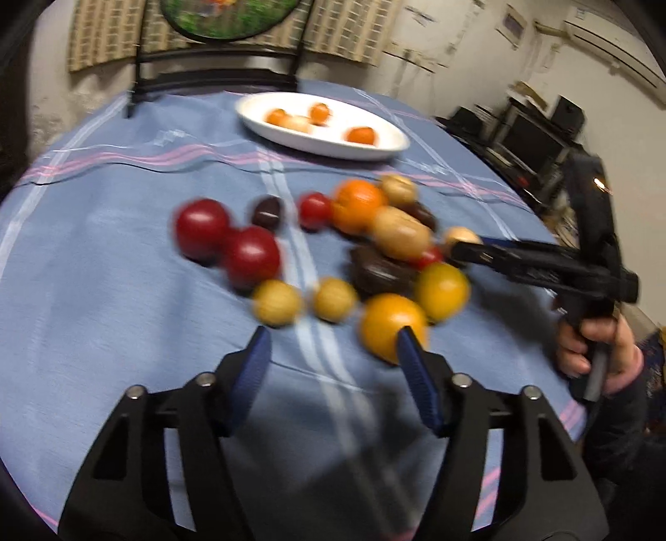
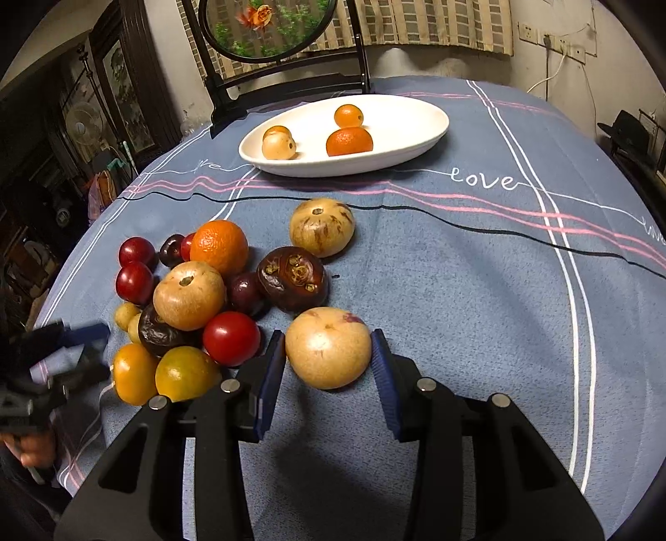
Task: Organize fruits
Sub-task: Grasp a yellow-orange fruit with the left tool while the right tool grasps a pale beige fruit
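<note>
My right gripper (image 2: 329,353) is shut on a round tan fruit (image 2: 329,347) that rests on the blue tablecloth; both blue pads touch its sides. In the blurred left wrist view it reaches in from the right, right gripper (image 1: 458,245) at the pile's edge. My left gripper (image 1: 333,345) stands open with only cloth between its fingers; a yellow-orange fruit (image 1: 391,324) lies just past its right fingertip. From the right wrist view the left gripper (image 2: 98,349) is a blur beside the pile (image 2: 189,295) of red, orange, tan and brown fruits. A white oval dish (image 2: 437,125) holds several fruits.
A dark chair with a round painted back (image 2: 266,25) stands behind the dish at the table's far edge. A large tan fruit (image 2: 322,227) and a brown one (image 2: 291,279) lie apart from the pile. A hand (image 1: 599,345) holds the right gripper's handle.
</note>
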A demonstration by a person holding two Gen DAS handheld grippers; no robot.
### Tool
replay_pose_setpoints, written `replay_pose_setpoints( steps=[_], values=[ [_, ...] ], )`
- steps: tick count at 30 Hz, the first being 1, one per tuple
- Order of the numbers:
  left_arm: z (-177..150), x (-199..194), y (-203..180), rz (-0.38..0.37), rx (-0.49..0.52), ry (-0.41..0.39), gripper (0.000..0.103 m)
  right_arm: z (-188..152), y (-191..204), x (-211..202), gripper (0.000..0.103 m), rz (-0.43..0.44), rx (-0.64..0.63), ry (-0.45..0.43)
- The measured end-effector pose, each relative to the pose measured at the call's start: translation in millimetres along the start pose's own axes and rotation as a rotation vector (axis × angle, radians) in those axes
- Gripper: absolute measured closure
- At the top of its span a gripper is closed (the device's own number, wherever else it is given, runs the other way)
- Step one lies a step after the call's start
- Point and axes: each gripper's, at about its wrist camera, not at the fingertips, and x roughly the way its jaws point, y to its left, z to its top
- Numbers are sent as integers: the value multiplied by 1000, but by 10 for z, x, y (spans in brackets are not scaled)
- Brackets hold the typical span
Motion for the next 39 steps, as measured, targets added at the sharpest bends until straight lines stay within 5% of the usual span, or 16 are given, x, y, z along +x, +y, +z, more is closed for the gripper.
replay_pose_setpoints(
  steps=[10,14,29,39],
  values=[
    [34,116,-295,2,51,21,45,-3,7,-24,61,14,-2,-12],
    [40,185,-328,6,64,39,56,-7,-12,-28,61,14,6,-9],
    [55,256,-317,37,60,51,64,-13,-12,-39,61,14,6,-15],
    [126,25,-254,-40,49,19,64,-9,6,-121,61,54,12,-58]
  ],
)
